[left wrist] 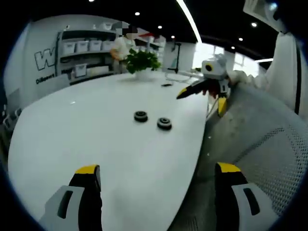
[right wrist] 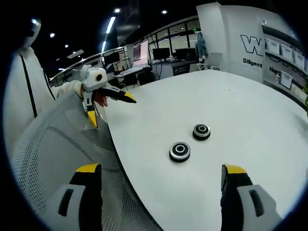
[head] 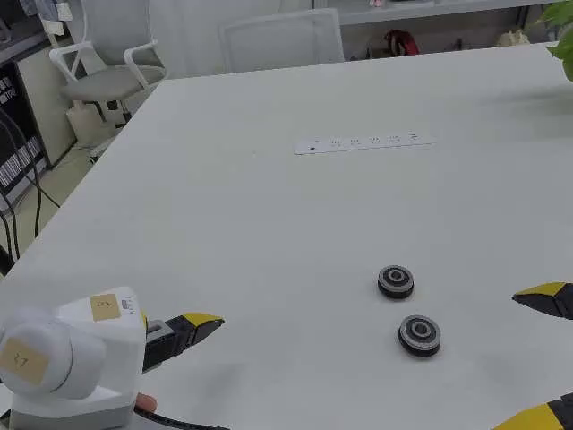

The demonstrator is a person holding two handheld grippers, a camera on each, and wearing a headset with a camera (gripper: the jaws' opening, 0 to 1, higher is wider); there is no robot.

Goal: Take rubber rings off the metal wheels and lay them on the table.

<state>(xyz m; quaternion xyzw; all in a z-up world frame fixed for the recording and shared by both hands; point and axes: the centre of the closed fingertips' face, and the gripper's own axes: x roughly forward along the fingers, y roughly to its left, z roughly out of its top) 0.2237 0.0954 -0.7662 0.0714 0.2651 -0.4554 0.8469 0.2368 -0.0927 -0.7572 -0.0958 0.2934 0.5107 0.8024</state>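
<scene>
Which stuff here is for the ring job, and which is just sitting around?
For the job: far wheel, near wheel, their rubber rings, left gripper, right gripper (both open), table.
Just lying about: power strip, chair, plant.

Clipped by the right edge, right gripper down to its yellow tips, left gripper lower jaw cut off at the bottom edge, rings on the wheels too small to tell from metal, plant cropped at the corner
</scene>
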